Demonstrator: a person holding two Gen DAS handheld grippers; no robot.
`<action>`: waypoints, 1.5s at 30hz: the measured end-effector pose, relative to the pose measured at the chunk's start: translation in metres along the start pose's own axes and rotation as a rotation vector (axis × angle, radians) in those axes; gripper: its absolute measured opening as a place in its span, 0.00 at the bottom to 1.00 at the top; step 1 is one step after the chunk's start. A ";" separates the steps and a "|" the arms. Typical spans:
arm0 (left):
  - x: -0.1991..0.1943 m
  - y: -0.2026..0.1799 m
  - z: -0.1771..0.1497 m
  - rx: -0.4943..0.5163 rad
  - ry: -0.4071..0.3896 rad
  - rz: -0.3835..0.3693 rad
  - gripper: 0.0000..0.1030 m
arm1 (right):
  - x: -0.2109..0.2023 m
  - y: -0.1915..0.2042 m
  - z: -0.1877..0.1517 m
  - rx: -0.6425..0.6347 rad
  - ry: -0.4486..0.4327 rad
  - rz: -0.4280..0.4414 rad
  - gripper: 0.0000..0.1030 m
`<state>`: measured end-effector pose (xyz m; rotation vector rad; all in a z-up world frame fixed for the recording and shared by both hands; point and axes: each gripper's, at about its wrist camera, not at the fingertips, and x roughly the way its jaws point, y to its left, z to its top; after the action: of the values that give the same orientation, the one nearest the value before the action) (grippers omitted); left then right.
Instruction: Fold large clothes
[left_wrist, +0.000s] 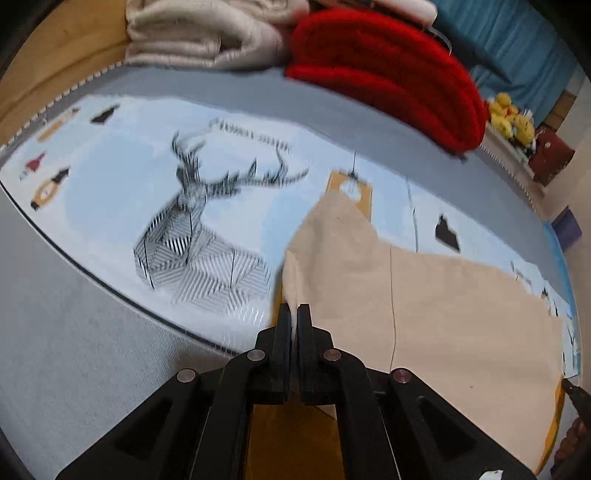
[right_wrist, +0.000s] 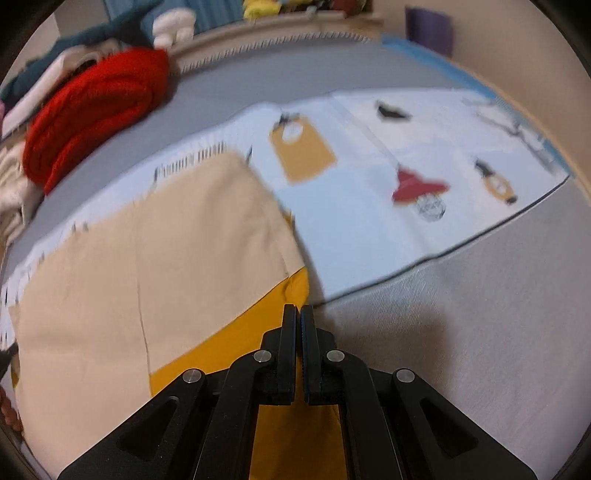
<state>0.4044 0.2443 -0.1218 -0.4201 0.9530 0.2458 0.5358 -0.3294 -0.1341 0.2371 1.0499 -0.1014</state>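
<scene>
Left wrist view: the left gripper (left_wrist: 294, 314) pinches one edge of the beige-and-mustard cloth garment (left_wrist: 443, 314), which spreads rightward; the right gripper (right_wrist: 298, 317) clamps the opposite mustard edge, garment stretching leftward between them.

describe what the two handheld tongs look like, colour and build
Both look alike. The left tongs and right tongs are matte black, each with two flat, narrow fingers on angled linkage arms. Round silver pins mark the pivots, and the arms have triangular cut-outs. The right tongs show a ridged bluish inner pad. No cables, markings or sleeves are visible.
</scene>
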 end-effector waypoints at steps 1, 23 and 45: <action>0.000 0.000 0.001 0.004 -0.002 0.003 0.04 | -0.005 0.000 0.002 0.011 -0.019 -0.005 0.02; -0.029 -0.011 -0.101 0.465 0.464 -0.205 0.37 | -0.030 0.004 -0.109 -0.540 0.302 0.059 0.09; -0.165 -0.001 -0.111 0.422 0.187 -0.022 0.17 | -0.125 -0.021 -0.104 -0.483 0.128 -0.167 0.09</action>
<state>0.2304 0.1905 -0.0411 -0.0652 1.1512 -0.0189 0.3815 -0.3288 -0.0776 -0.2849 1.1873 0.0192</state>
